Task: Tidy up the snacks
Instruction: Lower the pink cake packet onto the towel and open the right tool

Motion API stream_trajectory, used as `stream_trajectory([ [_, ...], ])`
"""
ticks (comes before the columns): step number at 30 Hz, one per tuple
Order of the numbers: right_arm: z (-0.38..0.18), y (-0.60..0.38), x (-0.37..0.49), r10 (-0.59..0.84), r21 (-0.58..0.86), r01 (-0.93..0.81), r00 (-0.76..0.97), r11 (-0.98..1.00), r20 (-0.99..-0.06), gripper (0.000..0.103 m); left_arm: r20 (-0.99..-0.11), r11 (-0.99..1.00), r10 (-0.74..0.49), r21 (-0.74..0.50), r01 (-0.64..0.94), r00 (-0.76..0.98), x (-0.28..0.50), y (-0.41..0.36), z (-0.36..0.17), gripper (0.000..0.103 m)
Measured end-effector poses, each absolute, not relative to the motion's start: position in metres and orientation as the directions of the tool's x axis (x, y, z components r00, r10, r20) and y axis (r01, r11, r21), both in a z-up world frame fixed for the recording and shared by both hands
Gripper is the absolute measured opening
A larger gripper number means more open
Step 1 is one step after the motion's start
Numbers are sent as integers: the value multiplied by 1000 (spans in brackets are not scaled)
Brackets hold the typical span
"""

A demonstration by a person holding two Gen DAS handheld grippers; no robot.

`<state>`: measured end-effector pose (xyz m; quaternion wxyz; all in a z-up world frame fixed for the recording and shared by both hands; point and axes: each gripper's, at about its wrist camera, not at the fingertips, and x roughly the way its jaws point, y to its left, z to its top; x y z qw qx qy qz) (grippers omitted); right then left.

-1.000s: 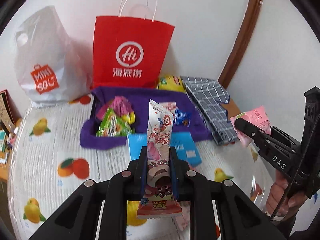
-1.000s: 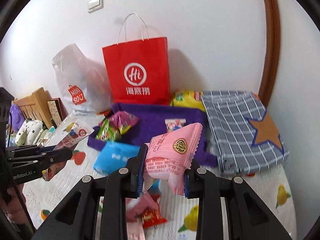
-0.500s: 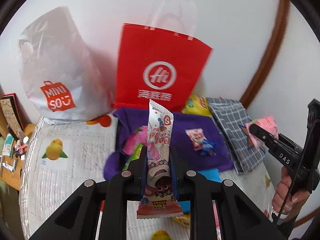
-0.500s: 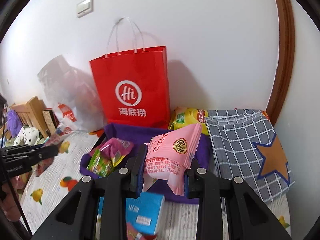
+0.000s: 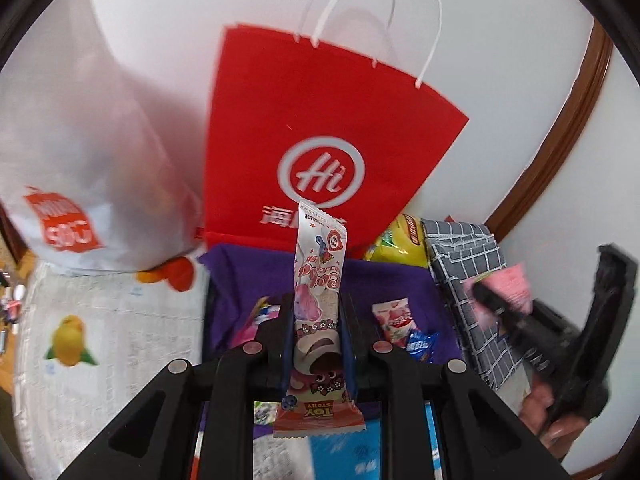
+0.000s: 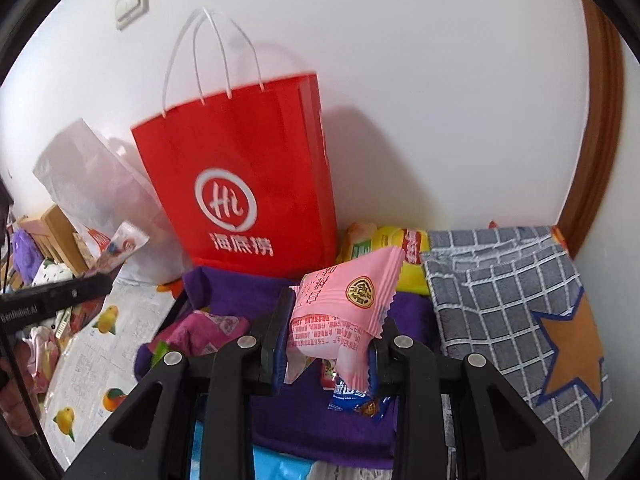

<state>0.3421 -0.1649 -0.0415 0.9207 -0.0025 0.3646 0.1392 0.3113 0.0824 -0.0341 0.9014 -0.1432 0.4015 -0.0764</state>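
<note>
Above purple tray: two gripped snacks.

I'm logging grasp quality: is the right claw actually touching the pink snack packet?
Touching. The right wrist view shows the pink snack packet pinched between both fingers of the right claw, its wrapper pressed against each pad with no gap.

My left gripper points toward 12 o'clock, its jaws pressed tight on a long snack packet that stands upright between them. My right gripper also points toward 12 o'clock, jaws clamped on a pink snack pouch. From the left wrist, my right hand wraps its handle at 4 o'clock.
</note>
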Motion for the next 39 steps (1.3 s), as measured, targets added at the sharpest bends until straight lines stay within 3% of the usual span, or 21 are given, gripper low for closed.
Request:
stream_trajectory([
  [3,-66,-165,359,211,63,-245,645,967,-734,30,-718,953,-251,-299,38,649,323,74,-50,19],
  [6,-72,-170,363,196,41,-245,650,969,-735,30,-754,966,-224,-253,42,618,332,69,-68,19],
  [13,-95,-173,376,227,86,-261,582,962,-781,30,-770,957,-255,-289,36,585,339,75,-82,19],
  [26,-133,-142,381,176,5,-337,477,942,-861,30,-774,953,-264,-300,34,576,340,77,-85,19],
  [39,-138,-136,379,143,-29,-344,463,939,-875,33,-792,955,-265,-296,33,551,342,73,-91,19],
])
